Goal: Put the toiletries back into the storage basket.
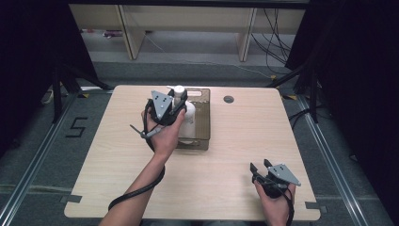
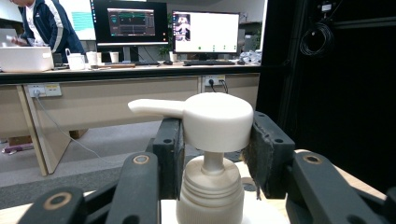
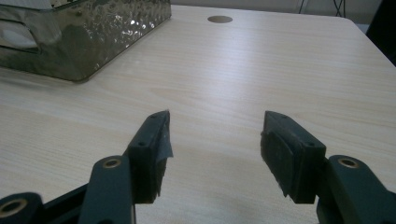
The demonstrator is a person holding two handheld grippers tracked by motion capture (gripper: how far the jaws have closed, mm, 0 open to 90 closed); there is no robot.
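Observation:
A white pump bottle (image 1: 189, 118) stands upright inside the smoky clear tray (image 1: 204, 123) at the table's far middle. My left gripper (image 1: 177, 106) comes at it from the left and is shut on its pump head (image 2: 219, 120). Both pads (image 2: 171, 149) touch the sides of the head, and the spout (image 2: 152, 107) points left in the left gripper view. Whether the bottle's base rests on the tray floor I cannot tell. My right gripper (image 1: 259, 164) rests near the table's front right, open (image 3: 217, 119), with bare tabletop between its pads.
The tray's dimpled wall (image 3: 93, 32) shows at the far left of the right gripper view. A round cable hole (image 1: 228, 99) lies right of the tray. A desk with monitors (image 2: 205, 32) and a person stands beyond the table.

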